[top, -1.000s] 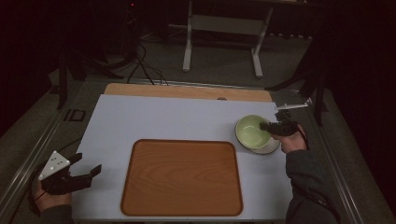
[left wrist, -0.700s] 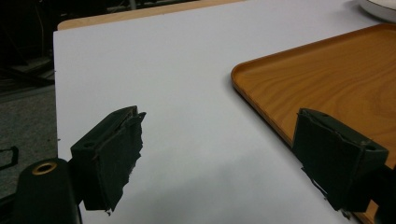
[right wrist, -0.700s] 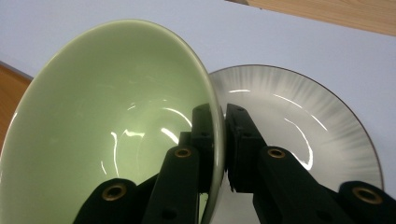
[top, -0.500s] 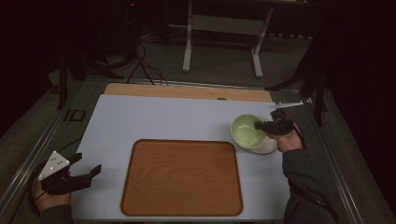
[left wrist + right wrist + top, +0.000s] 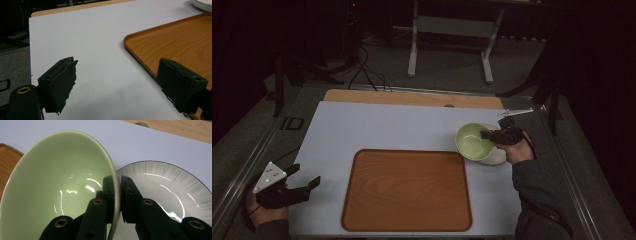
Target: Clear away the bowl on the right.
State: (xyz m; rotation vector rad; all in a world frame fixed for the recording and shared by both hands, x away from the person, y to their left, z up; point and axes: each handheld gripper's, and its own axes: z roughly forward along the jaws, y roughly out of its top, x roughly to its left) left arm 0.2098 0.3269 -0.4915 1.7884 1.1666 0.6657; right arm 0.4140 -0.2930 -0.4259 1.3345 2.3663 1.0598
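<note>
Change: since a second ago, we see the bowl (image 5: 473, 141) shifted a little toward the tray and tipped up higher off the plate (image 5: 495, 156); our left hand has stayed where it was.
Right gripper (image 5: 493, 135): our right hand holds it at the right side of the table. Its jaws are pinched tight on the bowl's rim, one jaw inside the bowl and one outside, as the right gripper view shows.
Bowl: pale green and glossy, with nothing inside. It is lifted and tilted, its opening turned toward the tray, just beside the tray's far right corner and partly over the plate.
Plate: white with a dark edge and faint grey rays, lying flat on the table under and behind the bowl.
Left gripper (image 5: 303, 185): our left hand holds it low at the near left corner of the table, well apart from the bowl. Its jaws stand wide open with nothing between them, over bare table just left of the tray.
Tray (image 5: 407, 190): brown wood, rectangular with rounded corners, at the near middle of the table.
Table (image 5: 382, 125): a pale surface with a wooden strip along the far edge.
</note>
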